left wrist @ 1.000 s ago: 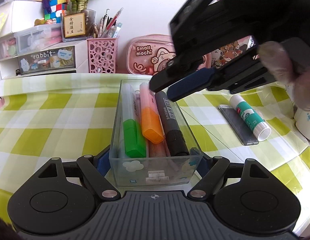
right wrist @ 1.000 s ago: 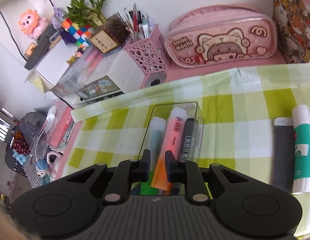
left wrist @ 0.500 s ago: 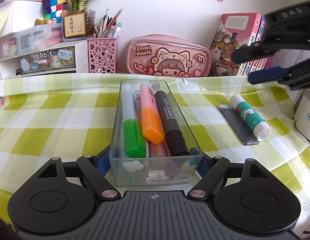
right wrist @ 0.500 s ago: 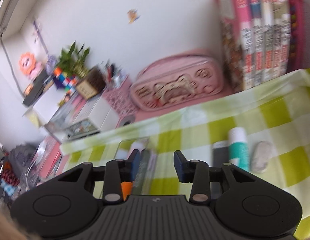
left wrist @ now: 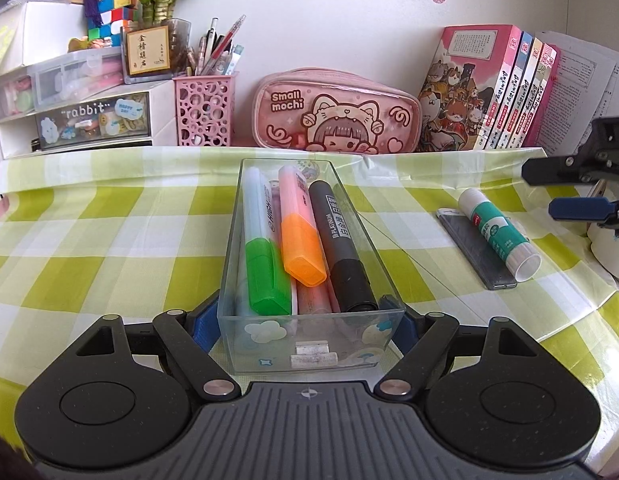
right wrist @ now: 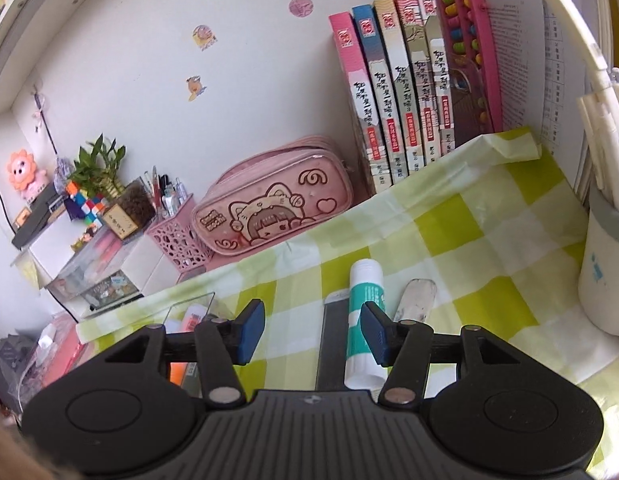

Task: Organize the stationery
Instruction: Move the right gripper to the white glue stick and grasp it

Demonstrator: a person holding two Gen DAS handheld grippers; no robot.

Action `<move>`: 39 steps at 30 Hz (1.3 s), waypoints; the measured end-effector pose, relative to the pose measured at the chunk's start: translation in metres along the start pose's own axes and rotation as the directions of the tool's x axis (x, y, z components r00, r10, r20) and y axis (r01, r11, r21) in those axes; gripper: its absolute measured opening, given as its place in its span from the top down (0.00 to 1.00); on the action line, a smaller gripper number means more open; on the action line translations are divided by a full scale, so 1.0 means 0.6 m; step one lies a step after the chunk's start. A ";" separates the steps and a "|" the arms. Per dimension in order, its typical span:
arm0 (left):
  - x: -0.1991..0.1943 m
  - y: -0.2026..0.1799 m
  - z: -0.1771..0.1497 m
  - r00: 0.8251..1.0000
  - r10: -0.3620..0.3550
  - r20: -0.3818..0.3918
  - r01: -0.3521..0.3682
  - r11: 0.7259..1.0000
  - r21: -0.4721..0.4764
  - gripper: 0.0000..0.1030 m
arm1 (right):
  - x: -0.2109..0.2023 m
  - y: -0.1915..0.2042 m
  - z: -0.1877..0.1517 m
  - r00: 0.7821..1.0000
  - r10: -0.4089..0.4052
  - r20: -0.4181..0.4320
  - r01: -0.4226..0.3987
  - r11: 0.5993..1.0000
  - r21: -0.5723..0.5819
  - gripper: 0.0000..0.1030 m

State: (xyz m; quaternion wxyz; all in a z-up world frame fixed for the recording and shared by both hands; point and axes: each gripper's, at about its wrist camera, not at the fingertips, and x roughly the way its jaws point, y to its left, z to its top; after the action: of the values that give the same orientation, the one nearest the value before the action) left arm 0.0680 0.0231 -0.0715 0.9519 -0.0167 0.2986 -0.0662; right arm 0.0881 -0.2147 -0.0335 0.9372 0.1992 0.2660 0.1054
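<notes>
Left gripper (left wrist: pixel 311 322) pinches the near end of the clear plastic rectangular bin (left wrist: pixel 309 344), likely steadying it for loading; green, orange and black markers lie lengthwise inside. Right gripper (right wrist: pixel 312 332), jaws just opening and spread with nothing between, hangs over the white-and-green glue stick (right wrist: pixel 363 320) (beside a grey flat strip (right wrist: pixel 331 340)). Stick lies on the green-checked tablecloth (right wrist: pixel 449 236), right of the bin, long axis near-to-far, narrower white end farthest from this camera.

L gripper (left wrist: pixel 311 322) low at the near end of the clear box (left wrist: pixel 309 344), blue pads pressed on both side walls, tilted fwd-down. R gripper (right wrist: pixel 312 334) held above the tabletop, jaws just been opening, wide apart, nothing between the pads.
</notes>
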 end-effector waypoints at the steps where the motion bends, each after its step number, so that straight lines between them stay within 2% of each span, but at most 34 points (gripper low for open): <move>1: 0.000 0.000 0.000 1.000 0.000 0.000 0.000 1.000 0.000 0.24 | 0.004 0.002 -0.004 1.000 -0.006 -0.004 0.006 1.000 -0.009 0.19; 7: 0.000 0.000 0.000 1.000 -0.001 0.000 0.001 1.000 0.000 0.23 | 0.033 0.005 -0.029 0.996 -0.084 -0.016 0.083 0.993 -0.079 0.19; 15: 0.000 0.000 0.000 1.000 -0.001 0.000 0.001 1.000 0.001 0.23 | 0.059 0.011 -0.027 0.996 -0.088 0.009 0.089 0.990 -0.109 0.19; 24: 0.000 0.000 0.000 1.000 -0.001 0.000 0.001 1.000 0.001 0.23 | 0.086 0.002 -0.011 0.994 -0.108 -0.006 0.108 0.990 -0.088 0.19; 32: 0.000 0.000 0.000 1.000 0.000 0.000 0.000 1.000 0.001 0.23 | 0.103 -0.012 -0.007 0.991 -0.132 -0.028 0.130 0.989 -0.065 0.25; 39: 0.000 0.000 0.000 1.000 0.000 0.000 0.000 1.000 0.001 0.22 | 0.116 -0.021 -0.009 0.988 -0.143 -0.061 0.140 0.989 -0.051 0.35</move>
State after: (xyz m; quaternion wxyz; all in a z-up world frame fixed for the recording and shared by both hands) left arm 0.0681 0.0232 -0.0716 0.9519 -0.0163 0.2988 -0.0666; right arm 0.1446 -0.2032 -0.0750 0.9377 0.1544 0.3069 0.0510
